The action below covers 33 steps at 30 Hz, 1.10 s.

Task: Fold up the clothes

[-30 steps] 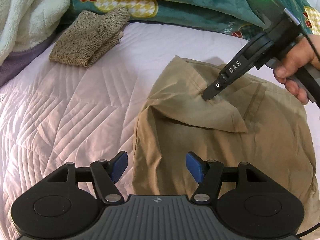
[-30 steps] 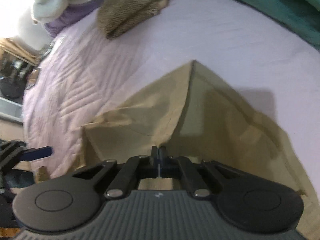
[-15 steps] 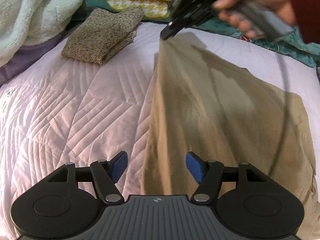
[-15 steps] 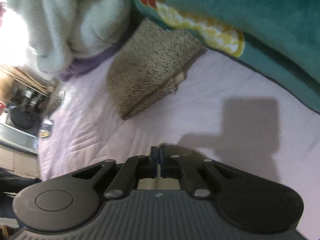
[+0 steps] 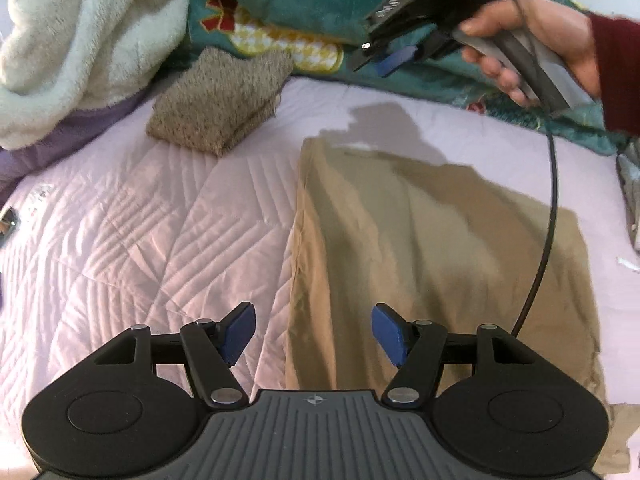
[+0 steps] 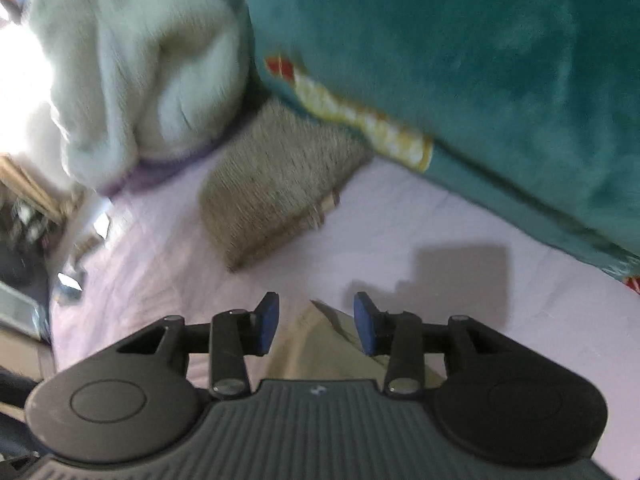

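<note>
A tan garment [image 5: 432,248] lies spread flat on the pink quilted bedspread [image 5: 140,240]. Its far left corner [image 6: 320,320] shows below the right gripper. My left gripper [image 5: 313,330] hangs open above the garment's near left edge, with nothing between its blue pads. My right gripper [image 6: 316,322], also seen from outside [image 5: 384,56] in a hand with a dark red sleeve, is raised above the garment's far corner. Its jaws are opening and nothing is held between them.
A folded brown knit piece [image 5: 220,100] lies at the back left of the bedspread. Behind it sit a white fleece blanket [image 5: 80,40] and a teal blanket [image 5: 304,0]. A black cable [image 5: 548,220] hangs from the right gripper across the garment.
The right gripper pulled the folded-over flap of the tan garment out toward the back, let it go and rose with jaws parting. The garment now lies flat. The left gripper rose a little.
</note>
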### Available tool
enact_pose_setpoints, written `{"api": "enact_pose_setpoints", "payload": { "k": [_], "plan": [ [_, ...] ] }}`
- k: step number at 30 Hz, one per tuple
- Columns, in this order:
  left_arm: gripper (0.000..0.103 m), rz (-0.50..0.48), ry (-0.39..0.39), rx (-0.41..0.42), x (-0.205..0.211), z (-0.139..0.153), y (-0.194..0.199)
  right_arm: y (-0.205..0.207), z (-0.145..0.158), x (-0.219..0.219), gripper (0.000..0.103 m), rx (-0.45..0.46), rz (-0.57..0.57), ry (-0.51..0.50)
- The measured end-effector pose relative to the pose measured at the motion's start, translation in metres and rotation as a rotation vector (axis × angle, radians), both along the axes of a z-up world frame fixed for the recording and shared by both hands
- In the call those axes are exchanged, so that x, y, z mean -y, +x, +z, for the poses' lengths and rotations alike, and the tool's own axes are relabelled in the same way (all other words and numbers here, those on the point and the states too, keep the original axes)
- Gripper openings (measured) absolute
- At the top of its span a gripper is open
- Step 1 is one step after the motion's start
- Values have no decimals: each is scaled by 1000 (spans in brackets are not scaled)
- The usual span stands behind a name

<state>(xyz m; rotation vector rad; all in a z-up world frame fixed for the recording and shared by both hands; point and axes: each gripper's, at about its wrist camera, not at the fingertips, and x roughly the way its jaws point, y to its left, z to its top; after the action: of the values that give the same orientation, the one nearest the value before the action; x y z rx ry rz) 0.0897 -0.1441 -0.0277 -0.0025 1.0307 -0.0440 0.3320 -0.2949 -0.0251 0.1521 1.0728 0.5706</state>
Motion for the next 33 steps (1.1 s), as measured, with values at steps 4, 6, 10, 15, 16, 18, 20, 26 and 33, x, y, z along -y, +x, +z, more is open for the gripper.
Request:
{"api": "enact_pose_setpoints", "payload": {
  "k": [4,6,10,15,16,18,20,26,33],
  "plan": [
    [66,7,-16,34,-4,36,-23,-58,55,15,41,108,-62,5],
    [66,9,-31,41,-7,56,-40,-91,80,24,41,146,-98,-4],
    [66,-6,-46,70,-15,98,-82,-161,115,55,42,206,-161,-33],
    [66,-27,-57,134,-29,148,-139,-246,153,77,42,230,-269,-22],
    [66,-32,-60,147,-32,156,-150,-262,161,78,42,239,-285,-23],
    [66,-44,-60,169,-34,170,-172,-293,180,76,50,248,-310,-17],
    [66,-56,-56,201,-35,184,-196,-318,196,69,50,256,-323,-5],
    [67,-53,-90,288,-47,221,-265,-380,255,47,51,327,-346,40],
    [69,-34,-80,376,-41,258,-307,-417,318,39,66,470,-339,67]
  ]
}}
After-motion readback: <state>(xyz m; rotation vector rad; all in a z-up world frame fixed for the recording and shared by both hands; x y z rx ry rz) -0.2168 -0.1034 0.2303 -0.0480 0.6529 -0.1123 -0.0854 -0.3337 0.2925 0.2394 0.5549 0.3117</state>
